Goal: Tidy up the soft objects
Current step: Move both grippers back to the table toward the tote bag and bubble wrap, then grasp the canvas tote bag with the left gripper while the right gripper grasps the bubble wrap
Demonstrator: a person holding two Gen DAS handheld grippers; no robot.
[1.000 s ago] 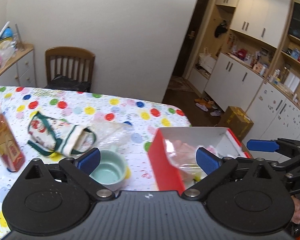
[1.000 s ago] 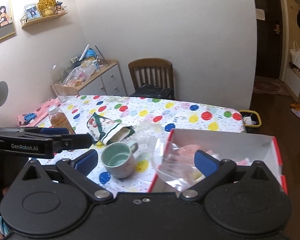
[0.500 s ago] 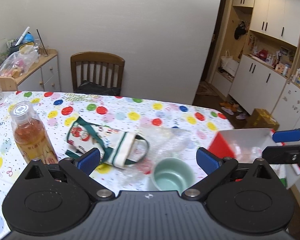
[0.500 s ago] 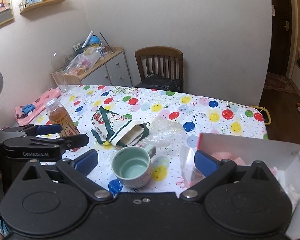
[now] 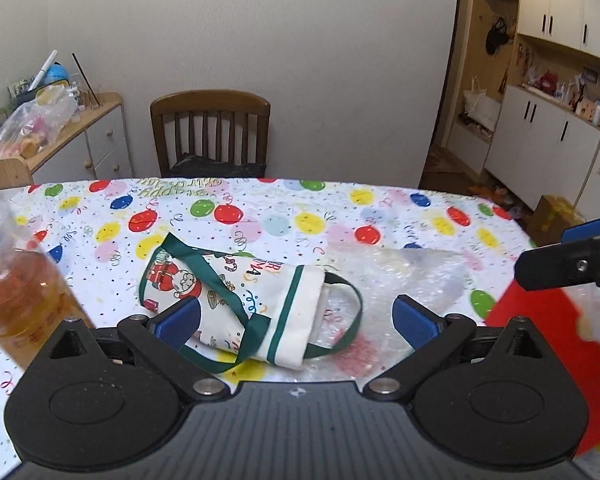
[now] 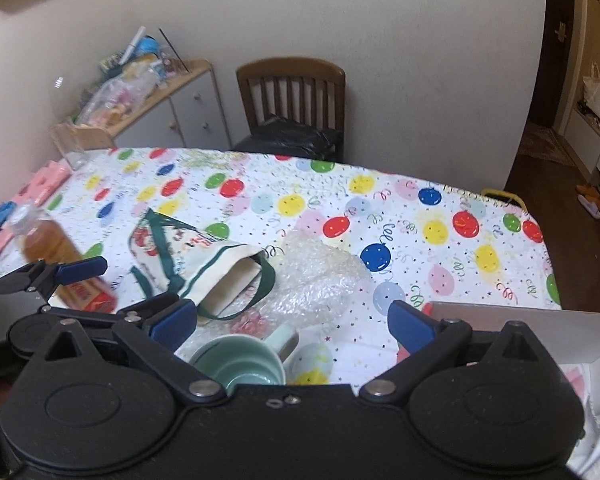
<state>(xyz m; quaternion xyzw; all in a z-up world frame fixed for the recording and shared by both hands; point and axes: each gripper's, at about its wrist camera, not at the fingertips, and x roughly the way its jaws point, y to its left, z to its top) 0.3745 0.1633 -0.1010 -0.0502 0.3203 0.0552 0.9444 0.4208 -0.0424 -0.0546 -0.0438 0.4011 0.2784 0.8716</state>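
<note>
A white cloth pouch with green trim and a Santa print [image 5: 236,300] lies on its side on the balloon tablecloth, also in the right wrist view [image 6: 204,264]. Bubble wrap [image 5: 404,276] lies right of it, also in the right wrist view [image 6: 316,276]. My left gripper [image 5: 296,320] is open and empty just above the pouch. My right gripper [image 6: 292,322] is open and empty over a green mug [image 6: 240,364]. A red box [image 5: 556,344] with white inside stands at the right, its wall also in the right wrist view [image 6: 520,330].
A bottle of amber drink [image 5: 16,292] stands at the left, close to the left gripper; it also shows in the right wrist view [image 6: 56,252]. A wooden chair [image 5: 210,132] is behind the table. A cluttered cabinet [image 6: 148,92] stands at the back left.
Both grippers have swung left, away from the red box. The pouch now sits between the left gripper's fingers and the mug under the right gripper.
</note>
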